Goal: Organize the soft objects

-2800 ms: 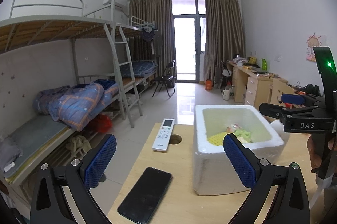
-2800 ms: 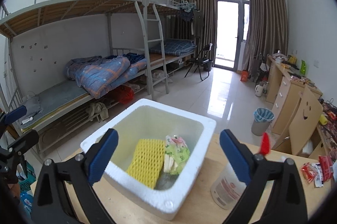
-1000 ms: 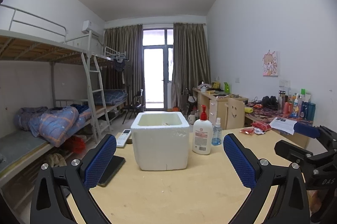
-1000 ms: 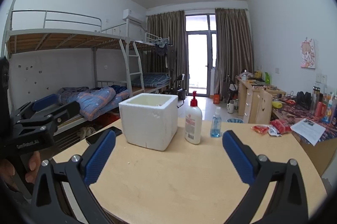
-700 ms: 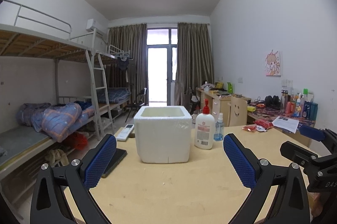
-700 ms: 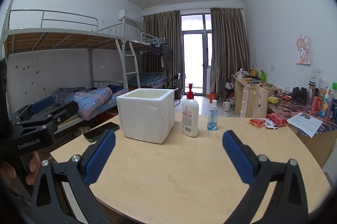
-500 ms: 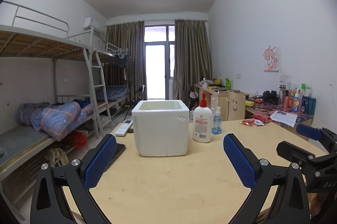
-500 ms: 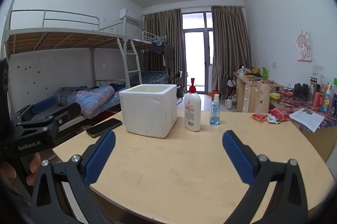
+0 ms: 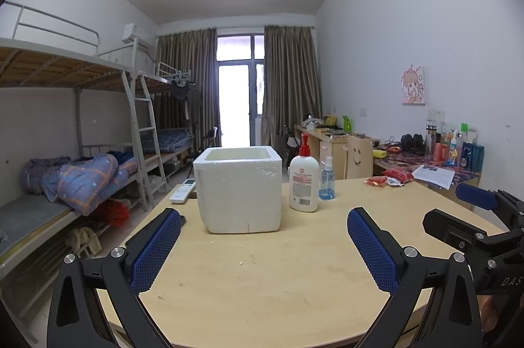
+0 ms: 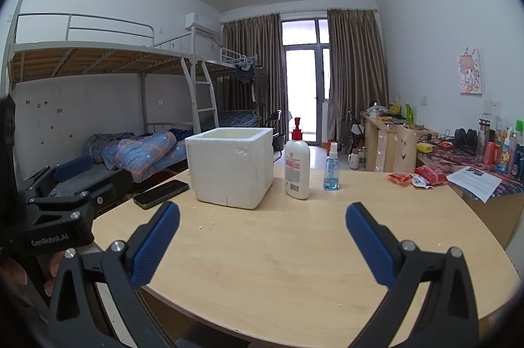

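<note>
Styrofoam, white and square, the open box (image 9: 240, 189) now stands at twelve o'clock on the pale wooden round desk (image 9: 278, 276), well apart from both claws, where seconds ago they hung right over its mouth; the soft objects inside are hidden behind its wall; the left claw (image 9: 262, 244) and right claw (image 10: 262, 240) have pulled back, each spread wide and empty; the sorting looks finished.

rough white foam box (image 9: 240, 189) on smooth pale wood table (image 9: 262, 276).
</note>
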